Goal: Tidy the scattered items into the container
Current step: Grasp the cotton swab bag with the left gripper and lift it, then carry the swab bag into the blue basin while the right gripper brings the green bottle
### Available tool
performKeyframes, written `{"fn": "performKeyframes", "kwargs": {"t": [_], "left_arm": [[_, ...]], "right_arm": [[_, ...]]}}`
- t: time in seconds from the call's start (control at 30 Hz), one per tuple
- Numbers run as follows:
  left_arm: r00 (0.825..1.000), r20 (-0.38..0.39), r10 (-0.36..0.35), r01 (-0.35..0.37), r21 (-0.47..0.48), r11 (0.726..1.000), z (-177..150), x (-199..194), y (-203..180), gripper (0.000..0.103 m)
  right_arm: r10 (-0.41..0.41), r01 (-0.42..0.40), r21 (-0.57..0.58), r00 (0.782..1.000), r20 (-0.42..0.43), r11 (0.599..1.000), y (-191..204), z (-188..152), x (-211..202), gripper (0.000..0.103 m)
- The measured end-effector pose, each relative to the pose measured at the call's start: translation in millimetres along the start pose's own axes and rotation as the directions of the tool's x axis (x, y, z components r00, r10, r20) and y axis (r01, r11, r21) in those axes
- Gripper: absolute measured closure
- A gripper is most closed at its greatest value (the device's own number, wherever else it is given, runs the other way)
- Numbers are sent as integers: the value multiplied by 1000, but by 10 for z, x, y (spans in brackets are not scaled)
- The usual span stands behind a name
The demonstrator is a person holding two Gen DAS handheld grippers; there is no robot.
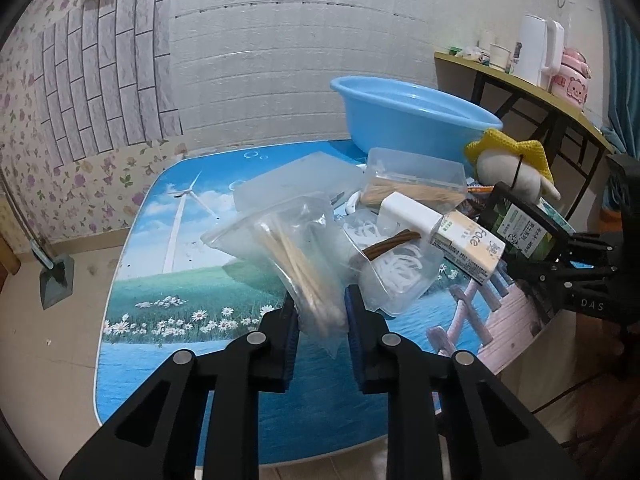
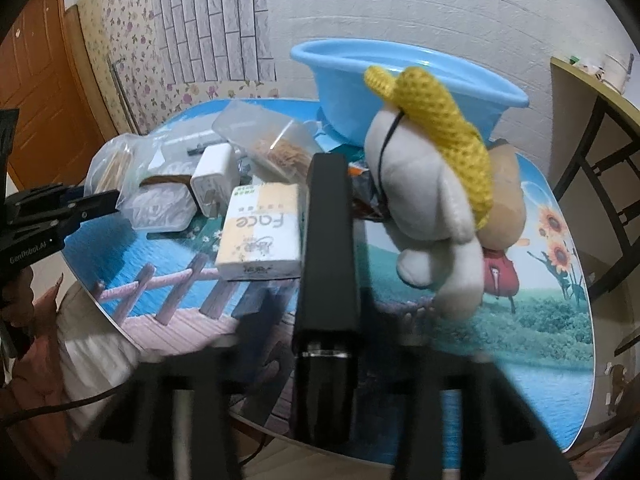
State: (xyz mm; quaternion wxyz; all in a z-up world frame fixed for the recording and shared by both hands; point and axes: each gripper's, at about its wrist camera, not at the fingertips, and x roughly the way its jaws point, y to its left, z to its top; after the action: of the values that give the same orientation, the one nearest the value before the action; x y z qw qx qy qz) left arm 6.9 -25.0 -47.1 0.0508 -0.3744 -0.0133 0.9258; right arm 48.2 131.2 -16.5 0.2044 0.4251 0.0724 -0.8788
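My left gripper (image 1: 322, 316) has its jaws closed on a clear plastic bag of wooden sticks (image 1: 298, 264), held above the scenic-print bench (image 1: 168, 292). My right gripper (image 2: 326, 364) is blurred; its jaws are drawn tight about a black rectangular bar (image 2: 330, 240). The round blue plastic basin (image 1: 408, 114) sits at one o'clock from the bag, behind the clutter.
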Motion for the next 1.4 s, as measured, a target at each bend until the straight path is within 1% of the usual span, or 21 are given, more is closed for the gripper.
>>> {"fn": "performKeyframes", "kwargs": {"t": [0.07, 0.2, 0.5, 0.6, 0.87, 1.0, 1.07, 1.23, 1.4], "left_arm": [[1000, 8, 0, 0, -7, 1000, 21, -38, 10, 83], [1000, 26, -6, 6, -12, 1000, 61, -143, 2, 83], [998, 68, -13, 13, 3, 1000, 284, -320, -109, 83], [997, 81, -15, 15, 8, 1000, 388, -343, -157, 83], [996, 85, -30, 27, 33, 999, 687, -292, -299, 83], [995, 94, -37, 33, 48, 998, 848, -261, -369, 83], [994, 100, -42, 36, 59, 998, 951, -252, -401, 83], [991, 111, -69, 59, 83, 995, 1242, -198, -485, 83], [989, 113, -92, 80, 107, 991, 1486, -40, -577, 83]], "right_arm": [[-8, 8, 15, 1000, 18, 1000, 8, 4, -28, 79], [-26, 26, -2, 997, 78, 1000, 43, 2, -183, 79], [51, -47, -29, 986, 159, 998, 146, 133, -518, 79], [69, -65, -29, 982, 173, 997, 105, 170, -586, 79], [118, -113, -39, 974, 195, 993, -1, 330, -667, 79], [147, -143, -37, 965, 217, 989, -60, 477, -751, 79], [150, -143, -43, 961, 232, 989, -80, 543, -804, 79], [169, -161, -51, 945, 279, 986, -183, 832, -958, 79], [151, -140, -56, 935, 322, 989, -342, 1158, -1008, 79]]}}
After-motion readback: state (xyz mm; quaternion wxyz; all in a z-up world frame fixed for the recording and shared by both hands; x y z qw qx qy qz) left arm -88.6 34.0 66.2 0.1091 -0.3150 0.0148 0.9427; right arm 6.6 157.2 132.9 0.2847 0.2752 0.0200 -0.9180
